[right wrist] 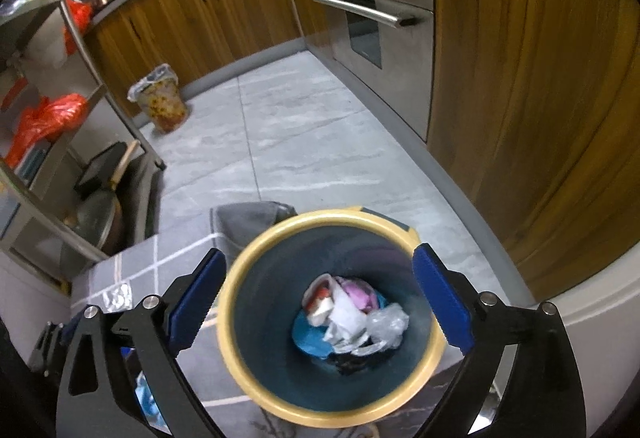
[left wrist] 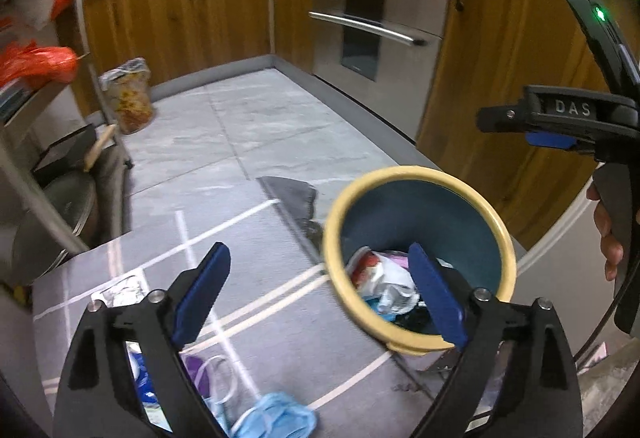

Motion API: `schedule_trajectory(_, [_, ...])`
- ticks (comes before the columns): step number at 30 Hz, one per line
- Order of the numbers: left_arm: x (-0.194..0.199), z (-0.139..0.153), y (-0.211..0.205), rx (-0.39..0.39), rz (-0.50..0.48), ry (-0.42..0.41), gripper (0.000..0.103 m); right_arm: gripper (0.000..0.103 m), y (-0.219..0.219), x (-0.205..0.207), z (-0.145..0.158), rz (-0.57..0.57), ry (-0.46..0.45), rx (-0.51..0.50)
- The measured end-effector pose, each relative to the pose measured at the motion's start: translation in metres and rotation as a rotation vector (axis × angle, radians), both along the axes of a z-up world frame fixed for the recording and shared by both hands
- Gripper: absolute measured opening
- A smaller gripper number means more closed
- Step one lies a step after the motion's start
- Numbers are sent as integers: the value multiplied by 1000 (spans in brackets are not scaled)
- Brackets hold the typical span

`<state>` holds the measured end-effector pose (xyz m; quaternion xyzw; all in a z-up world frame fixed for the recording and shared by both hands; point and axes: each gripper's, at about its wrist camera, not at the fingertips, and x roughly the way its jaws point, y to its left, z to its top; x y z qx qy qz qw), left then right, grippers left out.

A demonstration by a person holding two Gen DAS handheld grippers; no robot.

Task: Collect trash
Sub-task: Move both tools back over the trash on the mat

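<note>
Crumpled wrappers inside yellow-rimmed blue bin

Yellow-rimmed blue bin holds crumpled trash (upright).

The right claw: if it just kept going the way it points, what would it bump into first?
Most likely the trash at the bottom of the yellow-rimmed bin, since the open right claw points straight into its mouth; depth is hard to judge.
</note>
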<state>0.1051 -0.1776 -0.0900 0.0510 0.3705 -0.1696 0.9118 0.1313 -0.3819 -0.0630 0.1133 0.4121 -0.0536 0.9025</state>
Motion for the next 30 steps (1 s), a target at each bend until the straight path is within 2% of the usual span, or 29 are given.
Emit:
schedule_trajectory(12, [-33,24,72,8,95,-47,96,96,45,-11,18,36,-66,-9])
schedule_trajectory(30, [-63,35,168,30,247,-81,96,96,141,-10,19,164,-58,-49])
